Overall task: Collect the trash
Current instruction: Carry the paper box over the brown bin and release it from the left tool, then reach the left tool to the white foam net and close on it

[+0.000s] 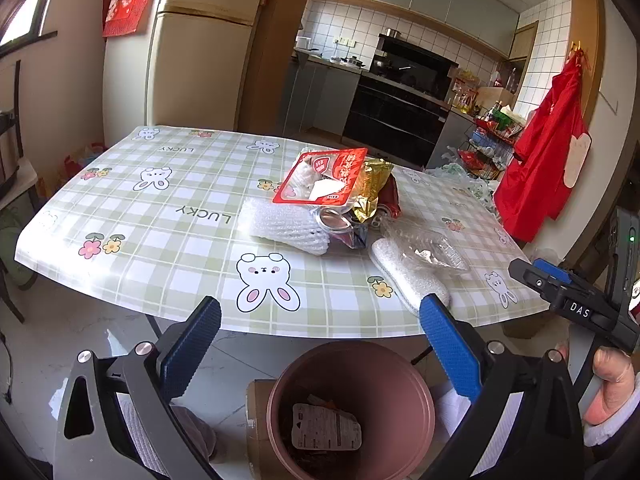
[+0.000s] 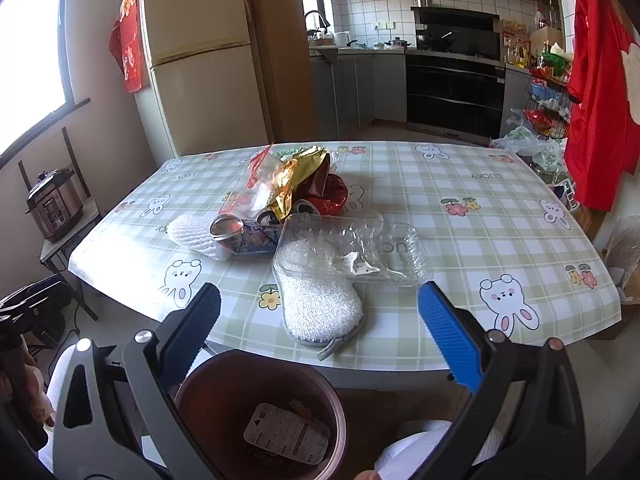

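Left gripper [image 1: 320, 320] and right gripper [image 2: 318, 306] hovering, jaws spread, nothing pinched; trash pile [image 2: 288, 200] lying ahead on table [image 2: 460, 240], brown bin [image 2: 260, 412] sitting below both.

Both cameras are sitting behind their own tongs, off the near edge of the surface [image 1: 168, 240], facing across it toward the kitchen beyond. The left wrist view is looking past the left tongs [image 1: 320, 344], tilting somewhat down so the bin [image 1: 352, 408] is lying below and between its fingers; the right tongs [image 1: 560, 288] are showing at its right edge. The right wrist view is looking past the right tongs [image 2: 320, 336], slightly nearer the surface [image 2: 460, 184], with the bin [image 2: 260, 412] below its left finger. Both views are sharing the trash pile [image 1: 336, 200] ahead of the tongs.
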{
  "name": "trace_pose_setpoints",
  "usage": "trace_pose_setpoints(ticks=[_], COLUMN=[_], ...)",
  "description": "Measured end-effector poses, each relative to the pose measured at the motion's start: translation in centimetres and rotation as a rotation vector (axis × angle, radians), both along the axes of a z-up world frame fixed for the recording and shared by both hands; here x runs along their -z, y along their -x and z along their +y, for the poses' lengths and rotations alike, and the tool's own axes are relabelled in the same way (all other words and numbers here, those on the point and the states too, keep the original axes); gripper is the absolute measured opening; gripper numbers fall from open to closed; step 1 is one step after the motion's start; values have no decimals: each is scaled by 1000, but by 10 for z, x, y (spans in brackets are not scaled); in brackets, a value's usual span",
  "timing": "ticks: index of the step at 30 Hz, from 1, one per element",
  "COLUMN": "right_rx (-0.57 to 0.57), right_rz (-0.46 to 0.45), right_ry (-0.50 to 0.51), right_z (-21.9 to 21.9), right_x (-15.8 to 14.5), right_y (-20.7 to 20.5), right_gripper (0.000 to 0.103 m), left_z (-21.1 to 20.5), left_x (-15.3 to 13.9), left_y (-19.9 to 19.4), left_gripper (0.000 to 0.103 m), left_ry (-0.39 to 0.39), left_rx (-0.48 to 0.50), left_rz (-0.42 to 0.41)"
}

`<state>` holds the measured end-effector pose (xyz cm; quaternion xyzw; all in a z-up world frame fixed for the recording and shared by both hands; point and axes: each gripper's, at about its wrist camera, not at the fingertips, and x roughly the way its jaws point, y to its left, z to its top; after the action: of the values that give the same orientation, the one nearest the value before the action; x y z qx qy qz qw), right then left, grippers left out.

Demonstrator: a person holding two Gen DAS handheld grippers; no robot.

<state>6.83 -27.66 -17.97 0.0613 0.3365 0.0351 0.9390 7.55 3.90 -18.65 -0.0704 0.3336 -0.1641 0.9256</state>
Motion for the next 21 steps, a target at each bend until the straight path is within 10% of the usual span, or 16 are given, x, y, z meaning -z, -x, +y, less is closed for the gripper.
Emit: trace_pose_setpoints(ticks=[13, 21], right_rx=[-20, -37], right_rz=[86, 126], right_ry=[-34, -38], right_z=[1, -4], right_x=[34, 46], right_y=[-25, -42], right_gripper=[98, 98], left_z=[0, 14], left_x=[32, 47], left_y=[-26, -61], left_gripper=[97, 97], left_ry=[11, 152], left_rx=[-2, -55], left_rz=[111, 195])
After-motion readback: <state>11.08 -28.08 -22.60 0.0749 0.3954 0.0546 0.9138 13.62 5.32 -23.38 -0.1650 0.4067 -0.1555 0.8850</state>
